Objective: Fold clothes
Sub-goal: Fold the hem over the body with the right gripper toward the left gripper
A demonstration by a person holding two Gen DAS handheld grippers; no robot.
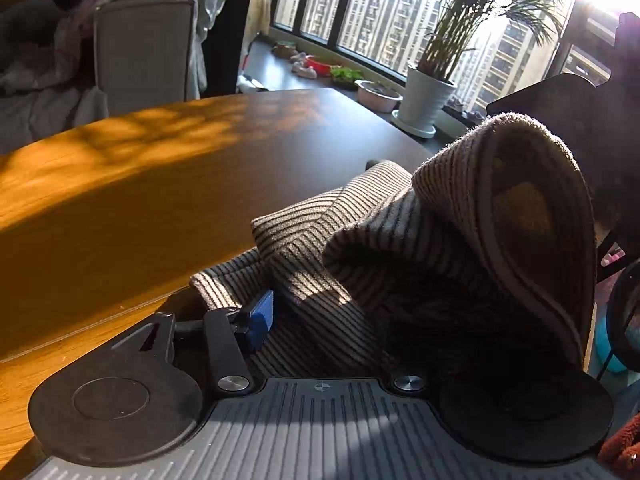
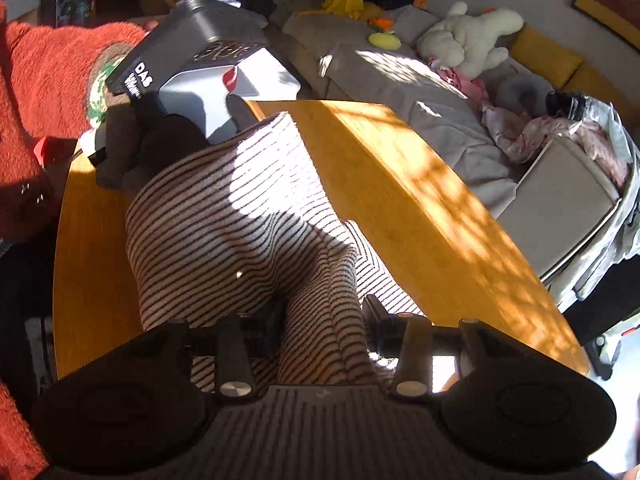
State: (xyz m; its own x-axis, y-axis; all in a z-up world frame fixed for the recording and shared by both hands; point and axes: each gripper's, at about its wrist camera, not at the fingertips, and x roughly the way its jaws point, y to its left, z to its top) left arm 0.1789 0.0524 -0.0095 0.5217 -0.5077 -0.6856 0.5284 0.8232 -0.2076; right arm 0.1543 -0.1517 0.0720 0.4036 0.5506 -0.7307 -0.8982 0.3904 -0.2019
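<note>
Presently both grippers tilt downward over the wooden worktop (image 2: 420, 184). One striped knit garment (image 2: 224, 216) lies bunched on it. The right gripper (image 2: 320, 328) has its jaws clenched on a fold; the left gripper (image 1: 340, 312) is buried in cloth, grip indeterminate.

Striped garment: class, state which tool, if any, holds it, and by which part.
Both appear to. The right tool pinches a bunched fold of the striped garment; the left tool has cloth between its fingers, exact part unclear.
</note>
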